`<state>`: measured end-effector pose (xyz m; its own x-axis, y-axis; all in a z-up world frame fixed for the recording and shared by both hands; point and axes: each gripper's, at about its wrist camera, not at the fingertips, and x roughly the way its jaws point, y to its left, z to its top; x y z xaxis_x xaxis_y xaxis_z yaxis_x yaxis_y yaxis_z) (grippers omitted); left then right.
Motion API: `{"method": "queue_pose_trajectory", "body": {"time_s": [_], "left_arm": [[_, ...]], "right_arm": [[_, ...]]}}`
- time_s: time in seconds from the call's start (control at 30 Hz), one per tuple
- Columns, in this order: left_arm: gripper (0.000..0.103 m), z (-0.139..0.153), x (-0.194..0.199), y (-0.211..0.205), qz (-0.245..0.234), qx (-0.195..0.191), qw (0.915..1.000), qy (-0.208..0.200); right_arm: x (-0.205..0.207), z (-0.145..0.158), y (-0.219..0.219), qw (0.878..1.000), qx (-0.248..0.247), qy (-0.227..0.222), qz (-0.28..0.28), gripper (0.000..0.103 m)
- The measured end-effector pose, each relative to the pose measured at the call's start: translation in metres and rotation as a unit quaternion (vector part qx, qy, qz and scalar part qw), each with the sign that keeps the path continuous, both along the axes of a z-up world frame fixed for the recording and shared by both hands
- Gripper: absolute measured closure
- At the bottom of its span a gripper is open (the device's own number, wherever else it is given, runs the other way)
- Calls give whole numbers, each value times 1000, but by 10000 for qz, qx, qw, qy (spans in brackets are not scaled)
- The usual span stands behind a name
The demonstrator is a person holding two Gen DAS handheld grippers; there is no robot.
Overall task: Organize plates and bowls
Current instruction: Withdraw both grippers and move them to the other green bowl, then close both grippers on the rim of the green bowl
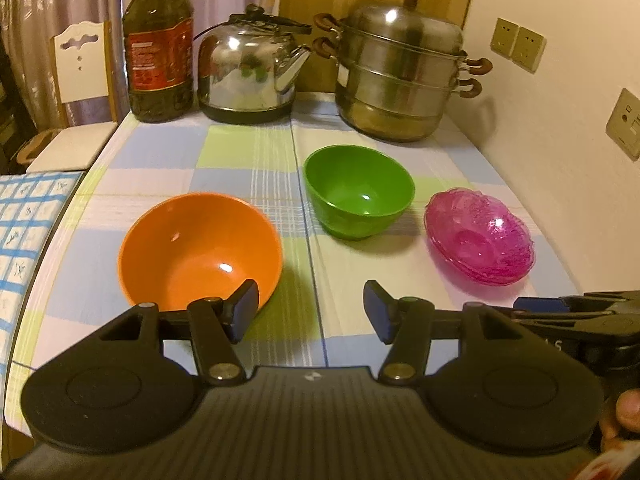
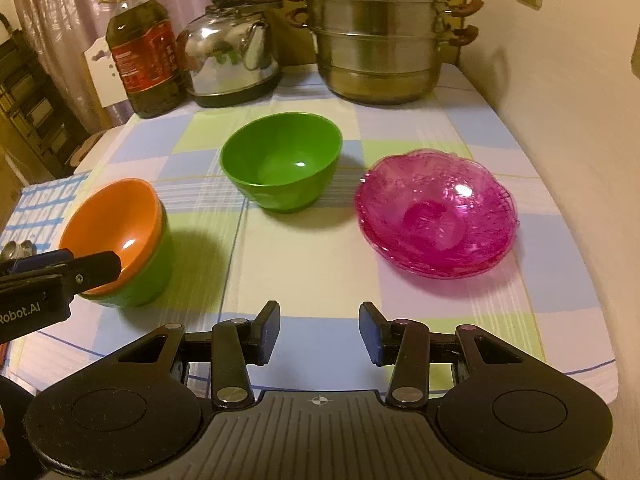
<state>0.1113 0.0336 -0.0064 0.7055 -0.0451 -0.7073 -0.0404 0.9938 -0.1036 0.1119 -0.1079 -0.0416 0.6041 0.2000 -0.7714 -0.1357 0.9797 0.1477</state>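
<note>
Black plastic, foreground: left gripper (image 1: 310, 312) and right gripper (image 2: 319, 330), both held low over the near edge of the checked tablecloth (image 2: 312, 264), jaws spread wide, nothing between them. The wide spread is judged to be a readiness for a bowl rim.

Orange bowl (image 1: 200, 250), near left: nested inside a green bowl (image 2: 154, 276), as shown in the right wrist view; empty. One finger of the left gripper is seen close by its rim; contact cannot be told. The nesting suggests bowls are being gathered into one stack.

Second green bowl (image 1: 358, 192), centre: upright, alone, empty, well apart from the stack. It is judged the next piece to be added.

Pink plates (image 2: 436, 216), right: several translucent pieces stacked together, empty, near the wall.

Far edge, left to right: oil bottle (image 1: 158, 50), largely full of dark oil; steel kettle (image 1: 250, 68), lid on; tiered steel steamer (image 1: 400, 68), lidded, contents hidden.
</note>
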Motion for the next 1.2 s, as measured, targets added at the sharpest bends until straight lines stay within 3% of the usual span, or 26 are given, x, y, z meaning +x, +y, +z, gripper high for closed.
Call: {"method": "queue_pose_trajectory", "body": {"time_s": [0.23,0.57,0.87,1.2], "left_arm": [[49,2,13,-4,-130,-341,9992,157],[49,3,56,1,-272,-376,9985,294],[50,4,121,8,-306,45,9995,111],[50,-22,202,15,-499,75,9963,700]], "right_arm": [[3,2,-7,9999,100,-17,-83,59],[37,4,-19,9988,444,19,-204,59],[96,3,-28,9972,669,54,-319,59],[162,-10,-25,9966,761,174,-282,59]]}}
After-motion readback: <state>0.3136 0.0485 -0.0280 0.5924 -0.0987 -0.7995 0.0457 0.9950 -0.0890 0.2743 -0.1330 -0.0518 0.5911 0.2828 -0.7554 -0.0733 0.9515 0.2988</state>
